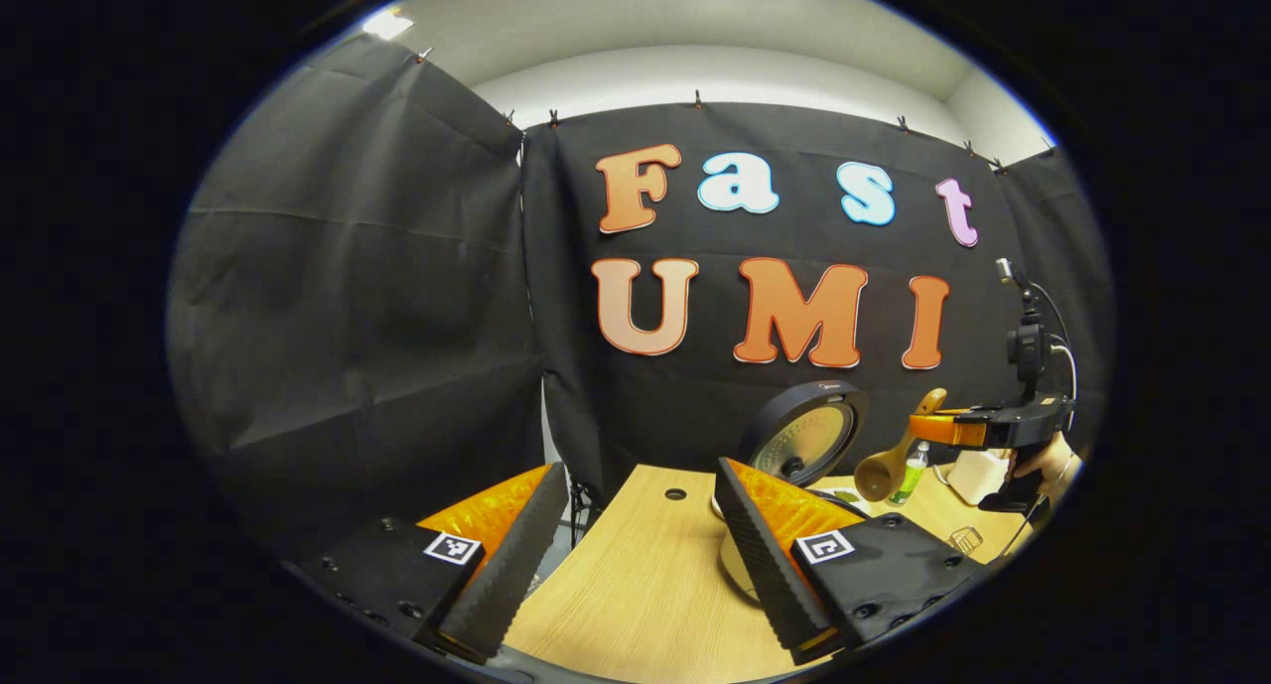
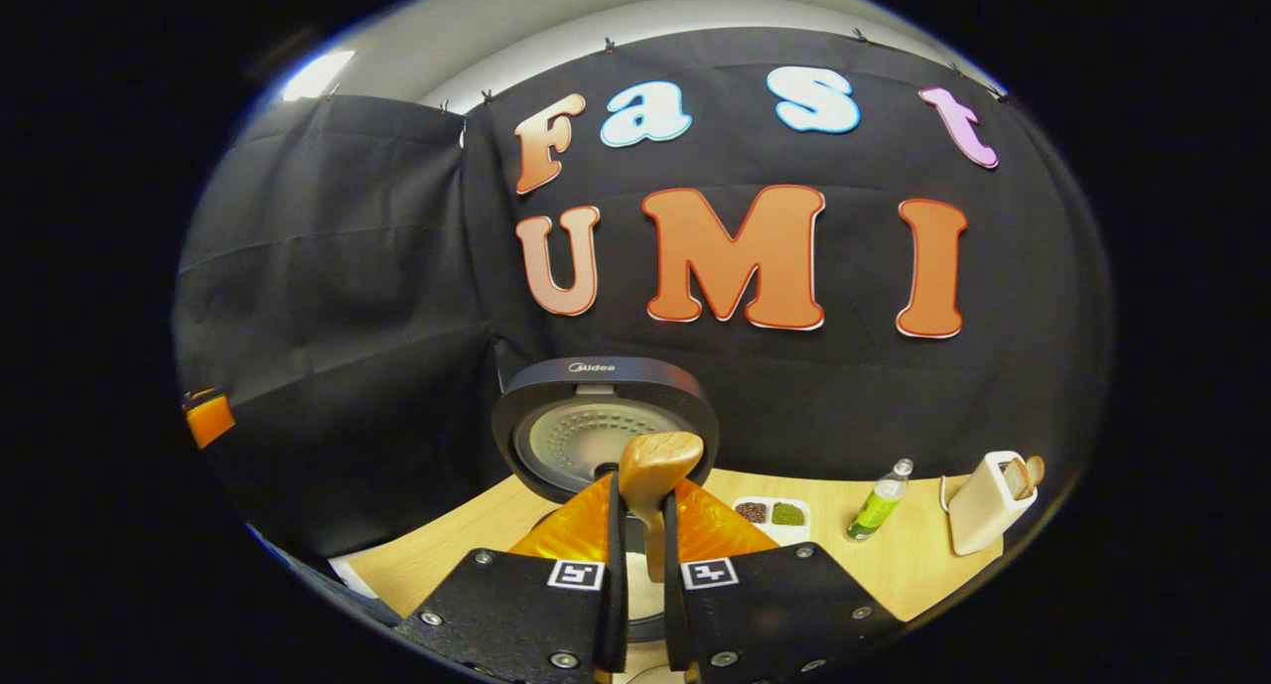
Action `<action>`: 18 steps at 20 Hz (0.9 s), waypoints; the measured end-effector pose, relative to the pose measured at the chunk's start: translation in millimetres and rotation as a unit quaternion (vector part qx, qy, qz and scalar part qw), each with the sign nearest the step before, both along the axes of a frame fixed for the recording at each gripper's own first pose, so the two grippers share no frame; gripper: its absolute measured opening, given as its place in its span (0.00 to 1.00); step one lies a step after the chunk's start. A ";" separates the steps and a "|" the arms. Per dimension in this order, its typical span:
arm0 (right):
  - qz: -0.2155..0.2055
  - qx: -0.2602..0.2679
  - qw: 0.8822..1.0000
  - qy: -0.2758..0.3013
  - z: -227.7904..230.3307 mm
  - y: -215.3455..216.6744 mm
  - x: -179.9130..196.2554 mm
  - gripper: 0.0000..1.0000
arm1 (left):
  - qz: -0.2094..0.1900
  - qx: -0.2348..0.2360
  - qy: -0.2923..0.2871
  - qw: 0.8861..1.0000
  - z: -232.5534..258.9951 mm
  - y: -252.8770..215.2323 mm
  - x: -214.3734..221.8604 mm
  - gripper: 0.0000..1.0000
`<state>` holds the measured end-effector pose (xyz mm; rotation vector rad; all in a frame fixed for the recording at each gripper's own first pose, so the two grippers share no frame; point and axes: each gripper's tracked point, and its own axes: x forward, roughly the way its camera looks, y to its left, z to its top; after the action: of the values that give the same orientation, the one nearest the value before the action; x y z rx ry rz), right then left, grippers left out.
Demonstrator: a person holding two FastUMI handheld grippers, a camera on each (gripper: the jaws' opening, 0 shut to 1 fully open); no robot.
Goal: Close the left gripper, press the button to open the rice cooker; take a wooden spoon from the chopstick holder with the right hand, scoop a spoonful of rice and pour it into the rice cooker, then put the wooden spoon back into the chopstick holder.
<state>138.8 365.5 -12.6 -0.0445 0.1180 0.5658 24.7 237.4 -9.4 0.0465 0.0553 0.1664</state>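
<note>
While the wooden table (image 1: 635, 575) spreads across the lower part of both views, the rice cooker (image 2: 606, 436) stands on it with its round lid swung up and open, the pale inner face of the lid turned toward the right gripper view's camera. In the left gripper view the same cooker sits at about four o'clock from the frame's centre, partly behind a finger of the left gripper (image 1: 635, 555). That left gripper's jaws stand wide apart over bare tabletop, holding nothing.

The right gripper (image 2: 635, 565) has its jaws drawn close on the handle of the wooden spoon (image 2: 658, 466), both fingers pressing it, with the bowl of the spoon raised just in front of the open lid. From the left gripper view, the right gripper and the hand (image 1: 1043, 461) holding it appear at three o'clock, the spoon's bowl hanging down beside the cooker.

At four o'clock in the right gripper view stand a cream chopstick holder (image 2: 983, 505), a small green bottle (image 2: 879, 505), and a white dish (image 2: 775, 513) of dark and green grains, near the cooker.
</note>
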 end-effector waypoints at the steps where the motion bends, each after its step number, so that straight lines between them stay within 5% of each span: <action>1: -0.009 0.005 1.000 0.001 0.6 -10.4 -1.8 0.14 | -0.003 0.000 -0.001 1.000 0.3 0.4 0.7 0.99; 12: -0.166 0.030 0.985 0.045 -45.5 -187.4 -31.3 0.14 | -0.054 -0.002 0.004 0.999 -13.4 -28.2 12.8 0.97; 18: -0.219 0.049 0.971 0.080 -98.8 -245.7 -28.3 0.14 | -0.069 0.009 0.008 0.998 -15.3 -46.9 18.2 0.97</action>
<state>110.5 119.8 -111.4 0.1230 0.2501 0.1318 43.0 190.6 -24.8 0.0702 0.0654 0.0282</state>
